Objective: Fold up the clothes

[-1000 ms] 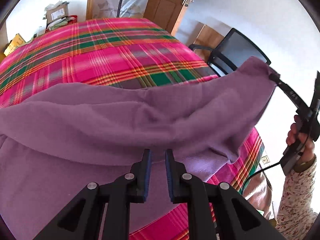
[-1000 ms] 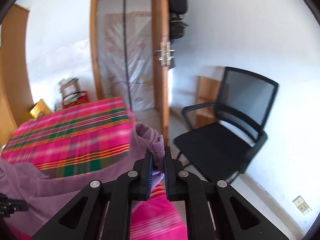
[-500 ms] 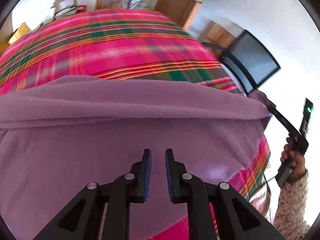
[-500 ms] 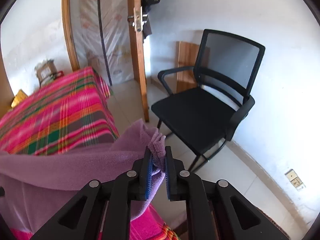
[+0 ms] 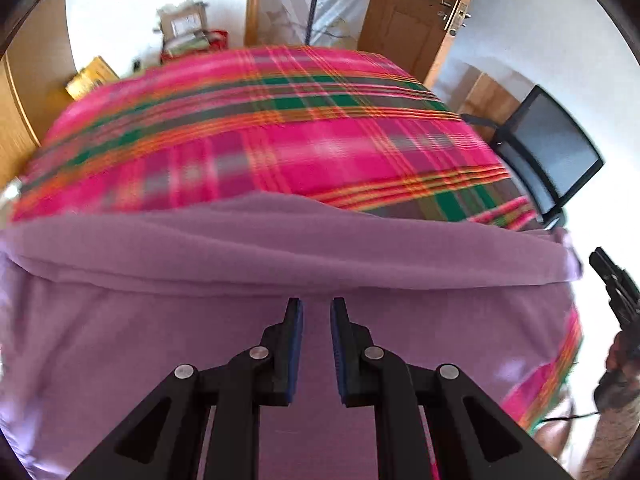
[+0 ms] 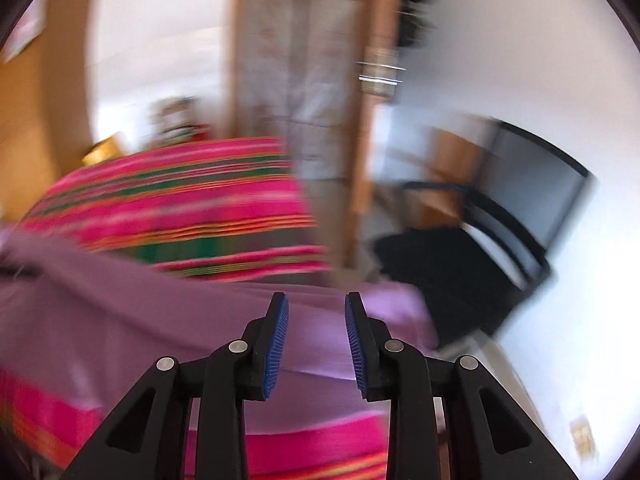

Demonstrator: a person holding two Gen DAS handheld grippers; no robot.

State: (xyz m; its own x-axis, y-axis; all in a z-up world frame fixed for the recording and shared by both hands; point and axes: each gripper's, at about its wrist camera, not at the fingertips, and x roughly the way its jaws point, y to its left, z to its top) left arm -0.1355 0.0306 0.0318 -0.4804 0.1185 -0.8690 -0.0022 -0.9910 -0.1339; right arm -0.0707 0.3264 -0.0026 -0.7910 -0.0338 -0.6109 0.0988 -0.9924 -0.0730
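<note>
Left wrist view: a purple garment [image 5: 304,264] lies spread over the near end of a bed covered with a pink plaid blanket [image 5: 280,140]. Its far part is doubled back over itself in a thick fold that runs across the bed from the left edge to the right edge, and the single layer below the fold reaches toward the camera. At the right edge of the bed the end of the fold bunches into a small tip. The left claw [image 5: 316,312] hangs above the flat layer just short of the fold, its blue-padded fingers a narrow gap apart with nothing between them and no cloth gripped. Off the right edge of the bed the right claw [image 5: 608,276] shows as a black shape close to the tip of the fold, with the person's hand [image 5: 618,368] and a patterned sleeve beneath it.

From the right wrist view, blurred by motion, the right claw's jaws are opening; the purple cloth lies below and beyond them on the bed's corner, and no cloth is pinched between the pads. Beyond the bed stand a black office chair [image 6: 500,240], a wooden door [image 5: 416,12] and cardboard boxes [image 5: 180,32] against the white wall.
</note>
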